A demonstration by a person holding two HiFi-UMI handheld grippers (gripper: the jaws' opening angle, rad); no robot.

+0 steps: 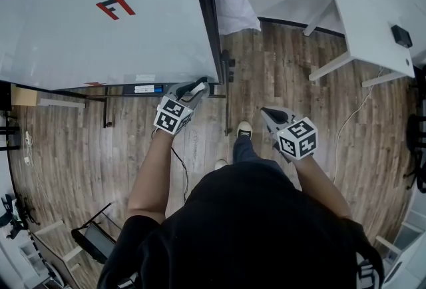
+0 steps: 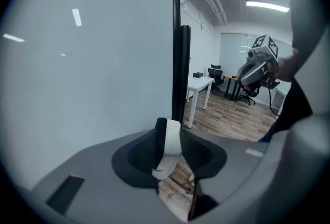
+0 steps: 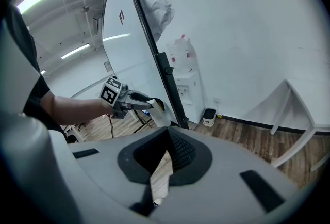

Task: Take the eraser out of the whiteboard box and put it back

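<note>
**Holding the eraser clear of the box**

Clamped between the jaws of my left gripper (image 1: 197, 87) sits the small white-bodied block eraser with its black felt face (image 2: 173, 138), pinched across its thin width. It hangs in the air just off the lower right corner of the big white whiteboard (image 1: 100, 14), beside the board's black edge post (image 2: 181, 70).

I judge it light and stiff in the body but soft on the felt side, so a grip on the hard white flanks should hold; squeezing the felt would let it twist.

The dark tray with a blue label (image 1: 143, 88) runs under the board's lower edge, near my left jaws; I take that for the whiteboard box, though I cannot see into it.

My right gripper (image 3: 168, 132) is clenched on nothing, tips together, well apart from the board over the brown plank floor (image 1: 200, 148).
</note>
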